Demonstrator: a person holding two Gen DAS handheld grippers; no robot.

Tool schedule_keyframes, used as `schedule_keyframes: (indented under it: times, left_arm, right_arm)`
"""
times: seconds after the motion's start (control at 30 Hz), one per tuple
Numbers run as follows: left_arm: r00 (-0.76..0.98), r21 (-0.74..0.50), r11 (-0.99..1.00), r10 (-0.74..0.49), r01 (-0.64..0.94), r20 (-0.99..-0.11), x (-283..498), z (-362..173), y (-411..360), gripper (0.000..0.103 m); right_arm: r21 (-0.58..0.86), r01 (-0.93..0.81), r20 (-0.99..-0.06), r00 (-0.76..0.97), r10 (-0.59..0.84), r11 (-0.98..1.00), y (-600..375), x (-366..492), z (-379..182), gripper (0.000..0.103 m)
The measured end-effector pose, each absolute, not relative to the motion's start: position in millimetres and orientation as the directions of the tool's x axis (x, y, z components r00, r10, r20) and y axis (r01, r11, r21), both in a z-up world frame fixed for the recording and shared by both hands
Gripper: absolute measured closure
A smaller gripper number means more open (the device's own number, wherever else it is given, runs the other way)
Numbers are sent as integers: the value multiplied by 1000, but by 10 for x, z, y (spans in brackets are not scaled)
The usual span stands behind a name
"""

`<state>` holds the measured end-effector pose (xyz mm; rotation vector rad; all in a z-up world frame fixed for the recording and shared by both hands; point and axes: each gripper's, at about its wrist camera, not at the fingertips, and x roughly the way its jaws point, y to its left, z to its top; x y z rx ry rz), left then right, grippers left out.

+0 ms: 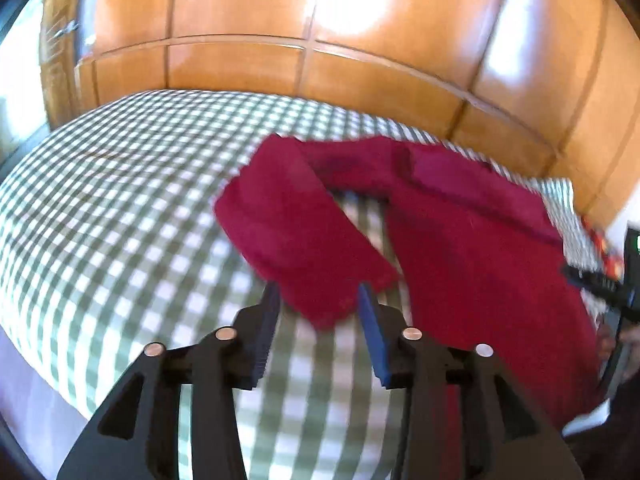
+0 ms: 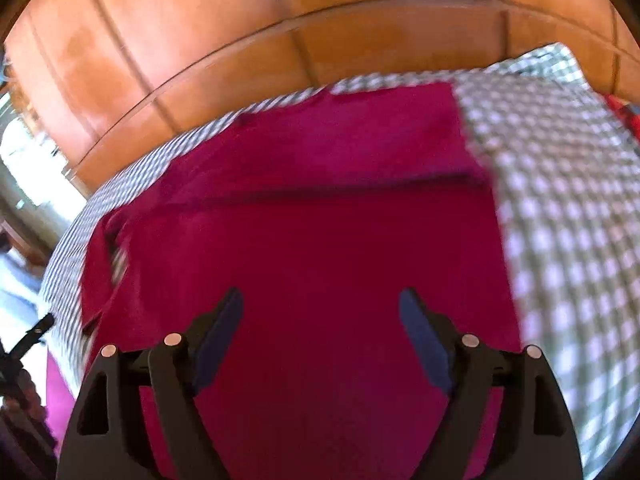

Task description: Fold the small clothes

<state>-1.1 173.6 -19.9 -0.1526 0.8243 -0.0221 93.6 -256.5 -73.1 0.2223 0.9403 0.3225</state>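
A crimson long-sleeved garment [image 1: 472, 240] lies spread on a green-and-white checked bedspread [image 1: 120, 200]. One sleeve [image 1: 296, 224] runs down towards my left gripper [image 1: 319, 296]. Its cuff end lies between the two blue pads, which stand apart and do not press on it. In the right wrist view the garment's body [image 2: 320, 240] fills the middle, with a fold line across it. My right gripper [image 2: 320, 296] hovers over that cloth with its jaws wide open and nothing between them. Both views are blurred.
Glossy wooden wardrobe doors [image 1: 320, 40] rise just behind the bed. A bright window [image 2: 24, 168] is at the left. A red patterned item [image 2: 624, 112] lies at the bed's right end. Bare bedspread [image 2: 560, 220] extends right of the garment.
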Motion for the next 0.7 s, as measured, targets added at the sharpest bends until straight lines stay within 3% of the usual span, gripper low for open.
schedule_keyframes:
  times: [0.3,0.33,0.4,0.47,0.57,0.7]
  left_arm:
    - [634,264,954,119,139,-764,403,-778,1166,62]
    - [638,254,958,113,134,-762,441,-791,1199,70]
    - [615,138,987,56,87,-787,543,-694,1355,100]
    - [643,-75,997,-63,8,-763,577,-437,1668,100]
    - [728,-372,927,-225,-44,-647,555,33,2109,100]
    - [817,-557,830,-323,2,-478,526,631,2357,100]
  right_arm:
    - [250,-193,-790,525,315,949,-2339,761,-904,22]
    - [249,-196,-789,527,316,949,-2349,754,-926,22]
    - [224,-208,-791,532,302,952,-2324,740,-949,22]
    - [202,-216,-794,535,289,955,-2313,726,-939,22]
    - [208,-207,-796,532,288,956,-2319,738,-914,22]
    - [240,-195,-782,541,309,951,-2353,753,-827,22]
